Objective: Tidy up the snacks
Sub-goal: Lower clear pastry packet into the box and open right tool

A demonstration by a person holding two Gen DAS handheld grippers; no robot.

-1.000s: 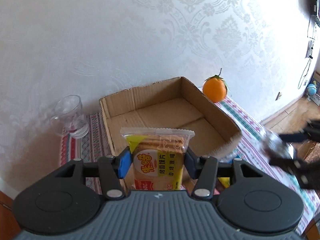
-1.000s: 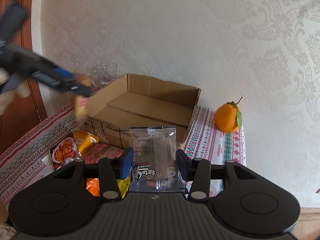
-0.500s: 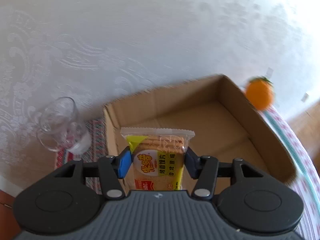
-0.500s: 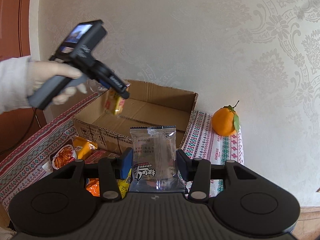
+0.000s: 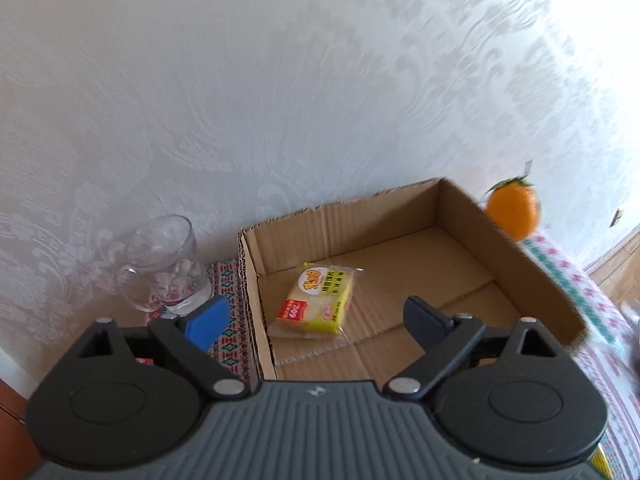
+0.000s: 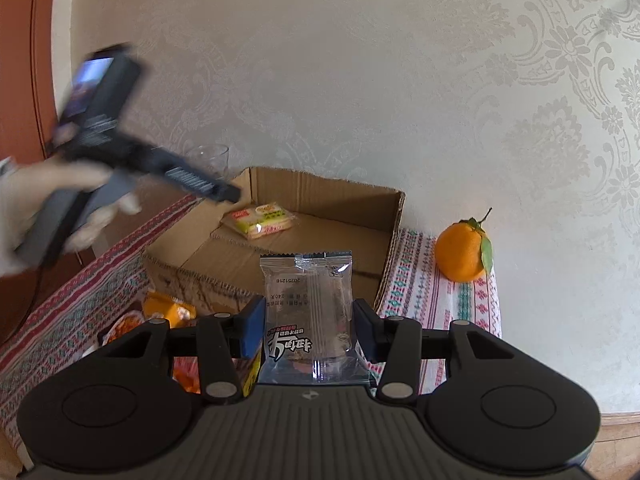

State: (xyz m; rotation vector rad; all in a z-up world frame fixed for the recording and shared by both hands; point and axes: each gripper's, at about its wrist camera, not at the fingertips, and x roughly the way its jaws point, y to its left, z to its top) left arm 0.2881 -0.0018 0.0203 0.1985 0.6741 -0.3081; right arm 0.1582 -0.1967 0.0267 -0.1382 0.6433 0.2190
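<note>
A yellow cracker packet lies flat on the floor of the open cardboard box, near its back left corner; in the right wrist view the cracker packet lies in the box. My left gripper hovers above it, jaws opening wide, nothing between them. In the right wrist view the left gripper is a blurred dark shape held by a gloved hand. My right gripper is shut on a clear snack packet with black lettering, in front of the box.
An orange with a leaf sits on the patterned tablecloth right of the box. A glass mug stands left of the box by the wall. Several orange and red snack packets lie in front of the box.
My left gripper has opened and let go of the cracker packet, which now lies in the box. The right gripper has kept still with its clear packet.
</note>
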